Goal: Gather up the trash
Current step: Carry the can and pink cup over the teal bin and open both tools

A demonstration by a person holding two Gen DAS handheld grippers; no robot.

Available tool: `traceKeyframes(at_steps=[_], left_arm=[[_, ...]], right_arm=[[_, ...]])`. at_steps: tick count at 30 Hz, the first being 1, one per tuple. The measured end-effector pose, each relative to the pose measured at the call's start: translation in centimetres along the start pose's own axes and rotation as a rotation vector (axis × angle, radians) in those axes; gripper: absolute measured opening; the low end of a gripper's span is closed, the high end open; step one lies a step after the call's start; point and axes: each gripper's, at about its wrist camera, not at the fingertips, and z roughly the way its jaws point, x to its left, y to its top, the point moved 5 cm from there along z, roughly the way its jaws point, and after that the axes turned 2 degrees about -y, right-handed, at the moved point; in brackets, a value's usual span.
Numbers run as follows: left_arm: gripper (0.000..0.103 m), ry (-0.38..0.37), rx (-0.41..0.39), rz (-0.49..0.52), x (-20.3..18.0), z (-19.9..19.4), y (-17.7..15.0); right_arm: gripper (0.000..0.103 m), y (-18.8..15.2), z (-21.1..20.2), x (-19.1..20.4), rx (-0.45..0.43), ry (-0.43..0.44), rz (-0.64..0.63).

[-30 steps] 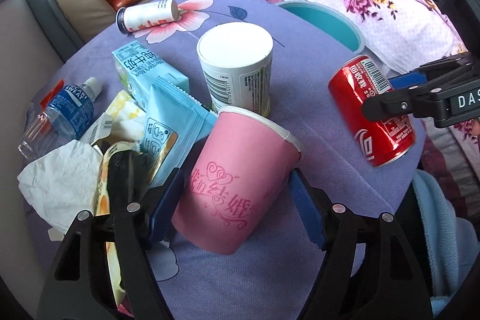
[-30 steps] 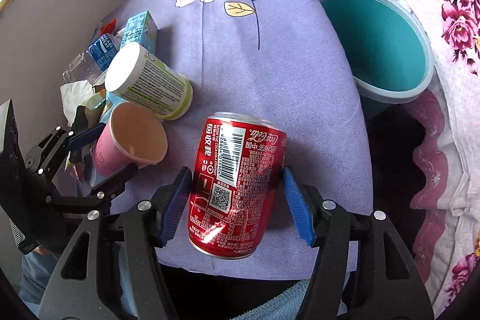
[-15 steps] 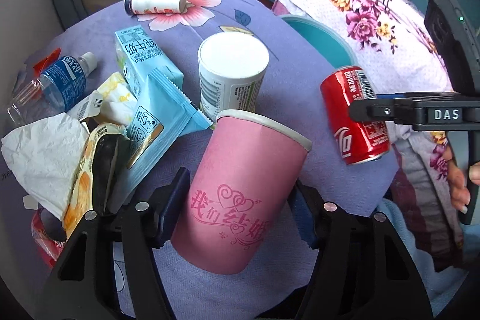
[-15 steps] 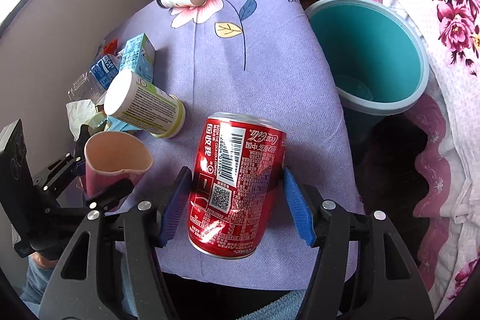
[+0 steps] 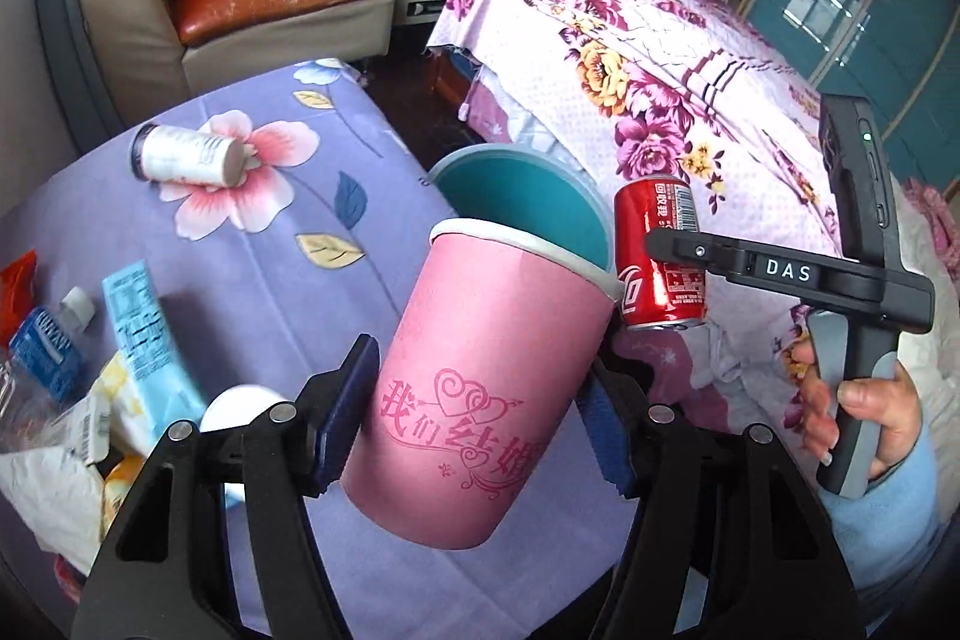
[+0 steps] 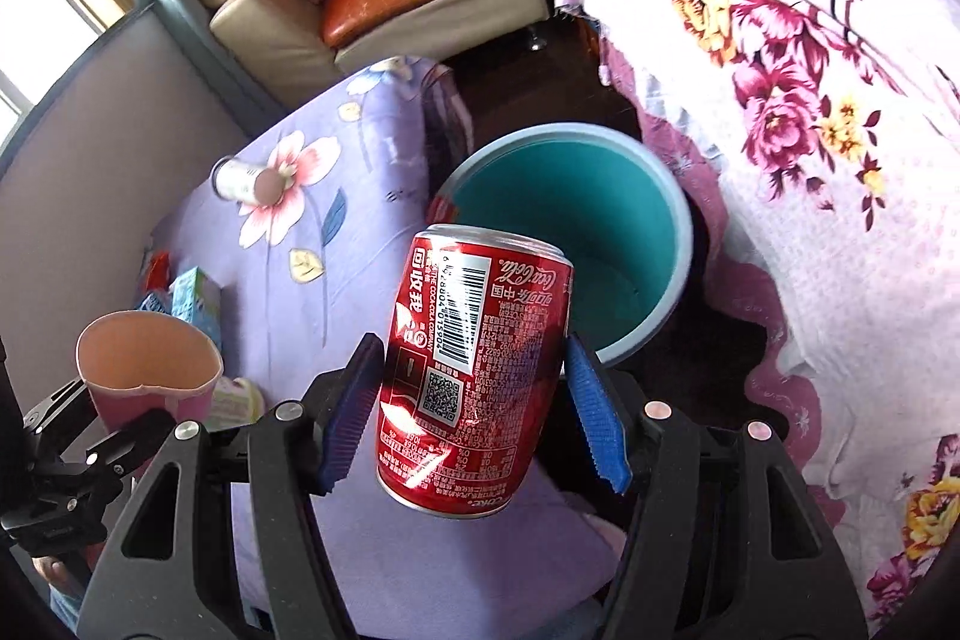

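My left gripper [image 5: 480,418] is shut on a pink paper cup [image 5: 480,388] with red script, lifted off the purple table and tilted toward the teal bin [image 5: 528,202]. My right gripper [image 6: 474,400] is shut on a red cola can [image 6: 474,370], held in the air just short of the bin [image 6: 600,232]. In the left wrist view the can [image 5: 660,256] and a hand [image 5: 858,400] on the right tool's handle show at the right. The cup [image 6: 144,364] shows at lower left in the right wrist view.
On the purple flowered tablecloth [image 5: 288,292] lie a white bottle on its side [image 5: 186,157], a blue milk carton [image 5: 144,334], a plastic water bottle [image 5: 42,352], a white tub [image 5: 240,406] and wrappers. A bed with a floral cover [image 5: 660,58] stands right of the bin; a sofa [image 5: 252,4] stands behind.
Both grippers rose and swung right from over the table toward the teal bin, carrying the cup and the can. The left jaws closed onto the cup, which left the table.
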Motion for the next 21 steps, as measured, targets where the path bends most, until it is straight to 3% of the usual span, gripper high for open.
traceKeyframes(at_steps=[11, 21], left_arm=[[0.066, 0.018, 0.127, 0.029, -3.6, 13.1, 6.2], [0.074, 0.046, 0.175, 0.025, -2.9, 17.9, 7.6]], right_arm=[[0.059, 4.7, 2.6, -7.2, -0.007, -0.072, 0.073], [0.059, 5.6, 6.0, -8.3, 0.044, -0.102, 0.085]])
